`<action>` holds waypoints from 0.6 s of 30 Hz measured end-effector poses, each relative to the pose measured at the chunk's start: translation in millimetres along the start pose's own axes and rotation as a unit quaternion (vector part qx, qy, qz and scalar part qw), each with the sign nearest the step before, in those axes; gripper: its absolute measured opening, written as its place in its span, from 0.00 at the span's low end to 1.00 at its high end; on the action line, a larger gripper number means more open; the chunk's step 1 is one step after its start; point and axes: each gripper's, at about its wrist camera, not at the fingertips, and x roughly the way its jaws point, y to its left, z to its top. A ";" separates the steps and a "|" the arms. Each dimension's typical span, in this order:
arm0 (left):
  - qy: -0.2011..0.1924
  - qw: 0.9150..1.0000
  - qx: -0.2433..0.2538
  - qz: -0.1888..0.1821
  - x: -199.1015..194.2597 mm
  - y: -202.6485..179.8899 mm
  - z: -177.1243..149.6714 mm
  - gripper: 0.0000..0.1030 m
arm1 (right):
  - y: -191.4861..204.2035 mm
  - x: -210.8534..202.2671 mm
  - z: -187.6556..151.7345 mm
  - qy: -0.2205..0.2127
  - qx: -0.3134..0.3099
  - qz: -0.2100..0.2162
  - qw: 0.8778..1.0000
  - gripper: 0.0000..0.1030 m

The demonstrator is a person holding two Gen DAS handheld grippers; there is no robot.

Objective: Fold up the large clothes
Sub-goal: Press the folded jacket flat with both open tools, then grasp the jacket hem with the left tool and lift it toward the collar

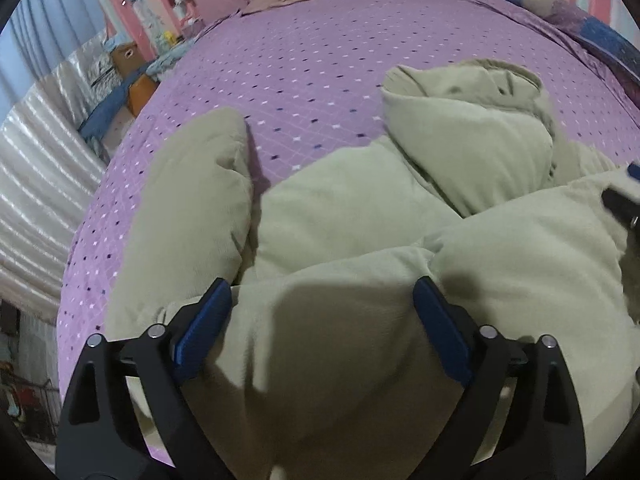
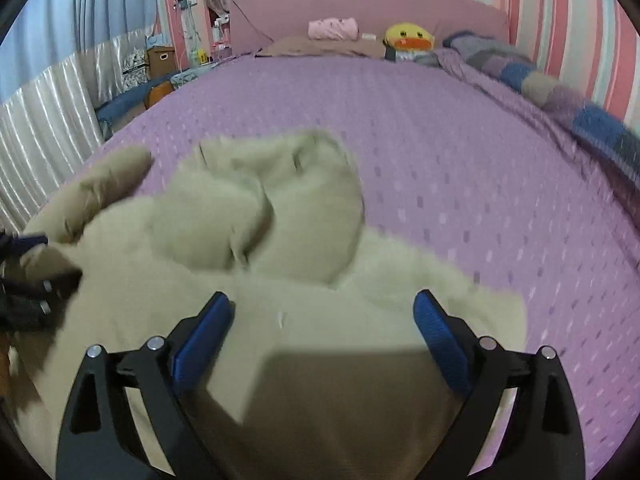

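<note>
A puffy beige jacket (image 1: pixel 360 220) lies crumpled on the purple dotted bedspread (image 1: pixel 320 60), hood (image 1: pixel 468 132) toward the far side and one sleeve (image 1: pixel 200 184) stretched out to the left. My left gripper (image 1: pixel 324 292) hovers over the jacket's near part, jaws wide, blue pads (image 1: pixel 208 320) clear of the fabric. In the right wrist view the same jacket (image 2: pixel 260 208) fills the lower left, and my right gripper (image 2: pixel 324 300) stands open above its near edge with nothing pinched. Each gripper shows at the edge of the other's view: the right gripper (image 1: pixel 624 200), the left gripper (image 2: pixel 24 272).
At the headboard sit a yellow duck plush (image 2: pixel 408 38) and a pink rolled cloth (image 2: pixel 332 28). A patchwork blanket (image 2: pixel 560 92) runs along the bed's right side. Left of the bed are a cardboard box (image 2: pixel 160 58), clutter and a shiny white curtain (image 2: pixel 40 120).
</note>
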 end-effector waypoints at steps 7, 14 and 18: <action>-0.015 1.000 -0.006 -0.018 28.3 -0.9 -1.2 0.97 | -23.4 23.0 -7.2 -0.015 0.015 0.027 0.999 0.98; -0.032 0.999 -0.007 -0.023 48.4 -5.5 -3.8 0.97 | -27.3 36.4 -7.3 -0.007 0.027 0.040 0.999 0.99; -0.014 1.000 -0.005 -0.019 42.9 -4.6 -2.4 0.97 | -18.9 36.0 -1.0 0.021 0.017 0.018 0.999 0.98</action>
